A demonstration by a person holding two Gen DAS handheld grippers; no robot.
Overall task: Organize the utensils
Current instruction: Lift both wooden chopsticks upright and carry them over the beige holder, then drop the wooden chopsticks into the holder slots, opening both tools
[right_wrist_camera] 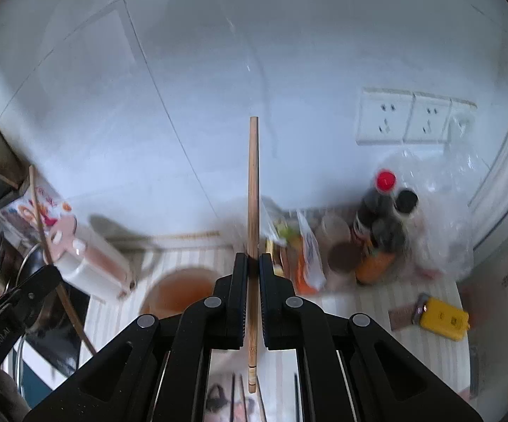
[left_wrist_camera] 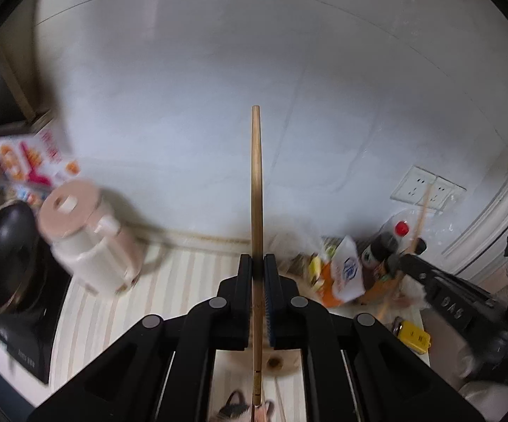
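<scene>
Left gripper [left_wrist_camera: 258, 267] clamped on wooden chopstick [left_wrist_camera: 256, 176], tip toward 12 o'clock. Right gripper [right_wrist_camera: 253, 263] likewise pinches second chopstick [right_wrist_camera: 253, 183], upright. Sticks likely light, stiff, smooth; prone to pivot. Mid-shaft hold best. Round holder [right_wrist_camera: 180, 292] at 10 o'clock.

A pink-lidded kettle [left_wrist_camera: 88, 242] stood at the left beside a black pan [left_wrist_camera: 6, 256] — dark bottles [right_wrist_camera: 380, 225] and snack packets [right_wrist_camera: 306, 256] crowded the far right, a yellow box [right_wrist_camera: 444, 318] nearer, wall sockets [right_wrist_camera: 405, 117] above.
</scene>
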